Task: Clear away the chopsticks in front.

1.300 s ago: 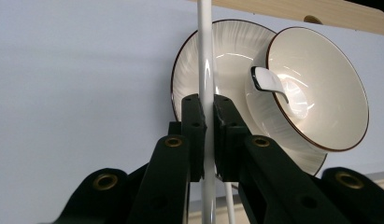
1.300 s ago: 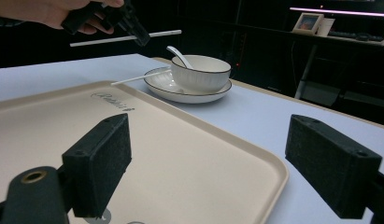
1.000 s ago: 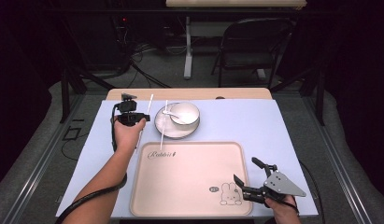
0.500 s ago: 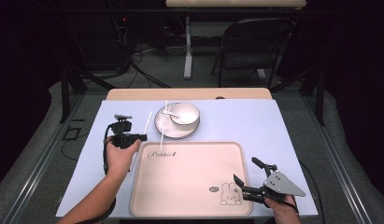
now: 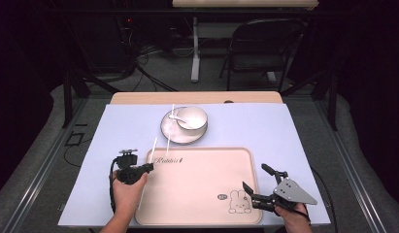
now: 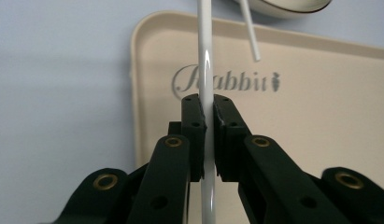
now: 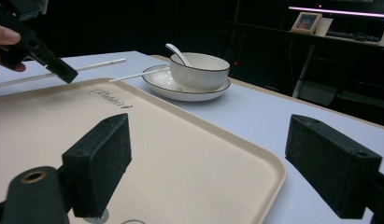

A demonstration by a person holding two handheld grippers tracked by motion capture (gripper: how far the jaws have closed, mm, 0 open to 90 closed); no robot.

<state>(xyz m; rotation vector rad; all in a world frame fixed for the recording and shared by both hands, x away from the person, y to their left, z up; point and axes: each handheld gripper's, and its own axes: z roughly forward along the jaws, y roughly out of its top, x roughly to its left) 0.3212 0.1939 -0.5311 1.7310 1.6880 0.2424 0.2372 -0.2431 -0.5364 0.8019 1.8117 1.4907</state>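
Left gripper view shows me the white chopstick [image 6: 206, 60] clamped between my left gripper [image 6: 209, 112] jaws, running toward twelve o'clock over the beige tray [image 6: 320, 121] near its "Rabbit" lettering. From the high view, I have that left gripper [image 5: 147, 167] at the tray's nine o'clock edge. A second chopstick [image 5: 171, 127] leans on the plate [image 5: 168, 133], which carries a bowl [image 5: 196, 116] with a spoon [image 5: 177, 117], at the tray's twelve o'clock. My right gripper [image 5: 257, 187] sits at the tray's four o'clock corner, jaws wide apart, gripping nothing.
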